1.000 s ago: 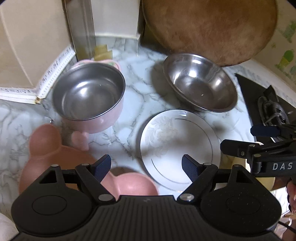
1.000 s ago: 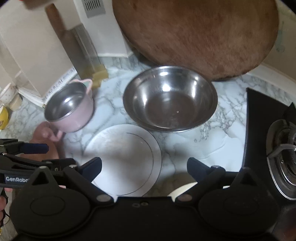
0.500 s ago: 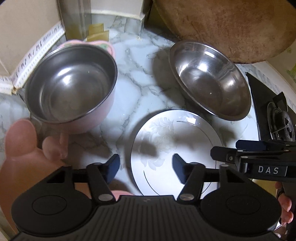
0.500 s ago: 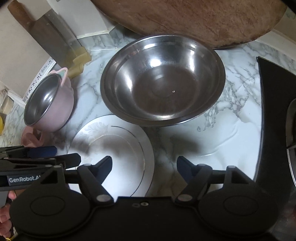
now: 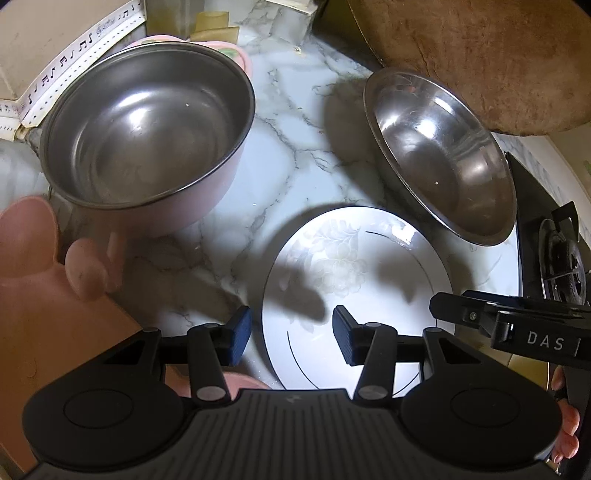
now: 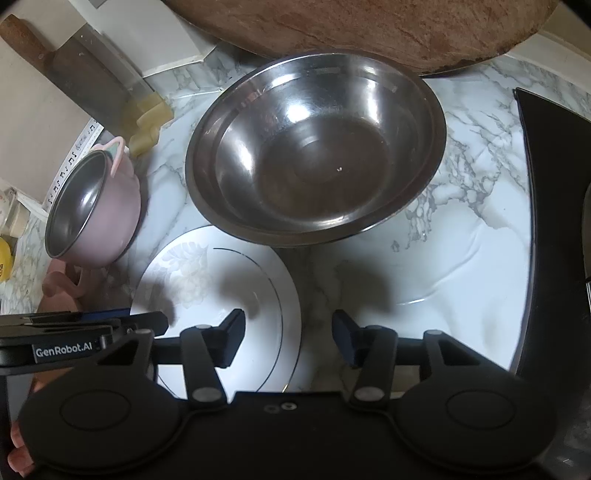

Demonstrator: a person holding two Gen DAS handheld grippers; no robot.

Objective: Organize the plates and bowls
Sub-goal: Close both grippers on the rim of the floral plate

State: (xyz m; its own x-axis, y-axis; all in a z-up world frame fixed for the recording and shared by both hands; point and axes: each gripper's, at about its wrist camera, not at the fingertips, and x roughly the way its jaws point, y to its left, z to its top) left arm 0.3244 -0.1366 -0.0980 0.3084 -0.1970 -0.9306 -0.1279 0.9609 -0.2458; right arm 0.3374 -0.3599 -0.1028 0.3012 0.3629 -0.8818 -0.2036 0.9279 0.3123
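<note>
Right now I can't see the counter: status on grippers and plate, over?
Left gripper and right gripper closing, each straddling a plate edge, not gripping. Plate flat on counter. Steel bowl overlaps its far rim.

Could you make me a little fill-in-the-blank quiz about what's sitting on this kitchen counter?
1. The small bowl has a ____ outside.
2. The white plate lies flat on a ____-patterned counter.
3. The big steel bowl holds ____.
4. Behind it leans a round ____ board.

Missing words: pink; marble; nothing; wooden
</note>
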